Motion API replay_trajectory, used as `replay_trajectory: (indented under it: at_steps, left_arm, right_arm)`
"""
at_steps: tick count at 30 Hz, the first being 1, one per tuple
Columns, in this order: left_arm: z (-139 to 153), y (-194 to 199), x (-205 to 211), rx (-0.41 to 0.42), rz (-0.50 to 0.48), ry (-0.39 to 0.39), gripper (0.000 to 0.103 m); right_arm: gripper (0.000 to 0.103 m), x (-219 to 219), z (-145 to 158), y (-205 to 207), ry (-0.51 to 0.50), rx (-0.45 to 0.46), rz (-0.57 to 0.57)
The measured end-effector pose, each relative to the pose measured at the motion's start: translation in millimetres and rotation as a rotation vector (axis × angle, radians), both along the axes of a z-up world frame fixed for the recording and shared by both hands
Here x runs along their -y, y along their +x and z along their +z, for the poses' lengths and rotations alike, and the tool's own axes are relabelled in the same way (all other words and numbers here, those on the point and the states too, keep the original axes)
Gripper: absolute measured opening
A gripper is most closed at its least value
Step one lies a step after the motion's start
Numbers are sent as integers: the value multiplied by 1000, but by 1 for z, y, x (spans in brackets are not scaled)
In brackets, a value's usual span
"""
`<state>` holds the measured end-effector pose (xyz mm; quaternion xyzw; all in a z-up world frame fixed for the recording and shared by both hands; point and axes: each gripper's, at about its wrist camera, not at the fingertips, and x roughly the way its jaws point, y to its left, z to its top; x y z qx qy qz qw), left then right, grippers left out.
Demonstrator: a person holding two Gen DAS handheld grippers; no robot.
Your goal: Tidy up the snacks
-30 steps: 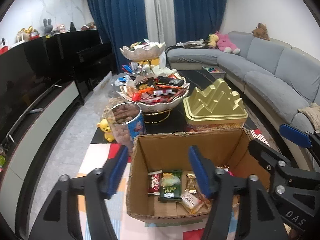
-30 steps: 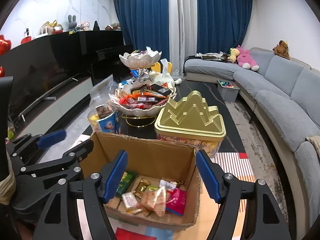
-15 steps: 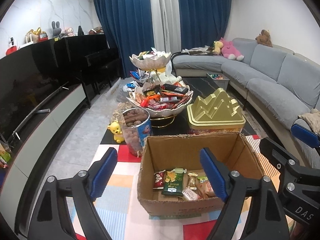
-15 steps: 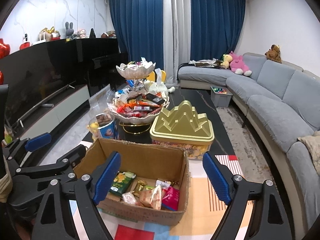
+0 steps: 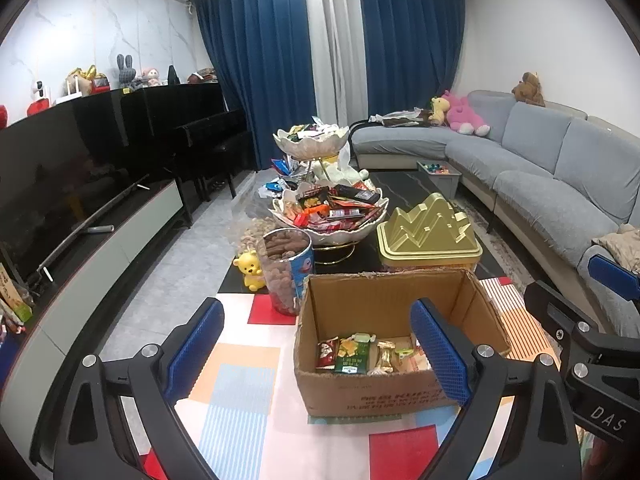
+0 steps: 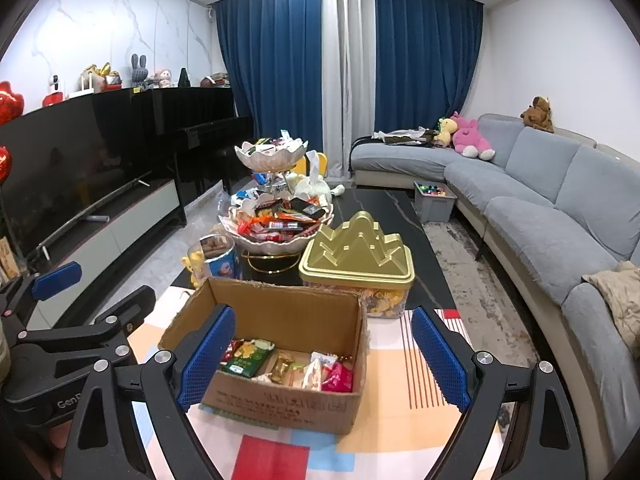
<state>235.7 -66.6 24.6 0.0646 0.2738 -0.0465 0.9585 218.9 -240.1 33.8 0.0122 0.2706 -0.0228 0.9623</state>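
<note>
An open cardboard box (image 5: 384,300) (image 6: 280,312) stands on a colourful mat and holds several snack packets (image 5: 354,354) (image 6: 288,364). Behind it a two-tier white bowl stand (image 5: 328,216) (image 6: 280,220) is heaped with snacks. My left gripper (image 5: 318,356) is open and empty, held back from the box. My right gripper (image 6: 322,364) is open and empty, also back from the box. Each gripper shows at the edge of the other's view.
A gold mountain-shaped tin (image 5: 428,232) (image 6: 358,256) and a clear tub of nuts (image 5: 286,268) stand behind the box on a black table. A yellow bear toy (image 5: 250,270) sits left. A grey sofa (image 5: 560,184) runs along the right, a TV unit (image 5: 80,248) along the left.
Both grippers have pulled back and up from the box, so it looks smaller and more of the mat shows. Both stay open.
</note>
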Motion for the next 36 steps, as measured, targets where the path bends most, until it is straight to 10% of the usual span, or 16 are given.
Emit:
replay_trajectory:
  at_steps: [36]
  left_arm:
    - [-26, -152, -24, -104, 20, 9, 95]
  right_arm:
    - [91, -4, -13, -148, 27, -70, -39]
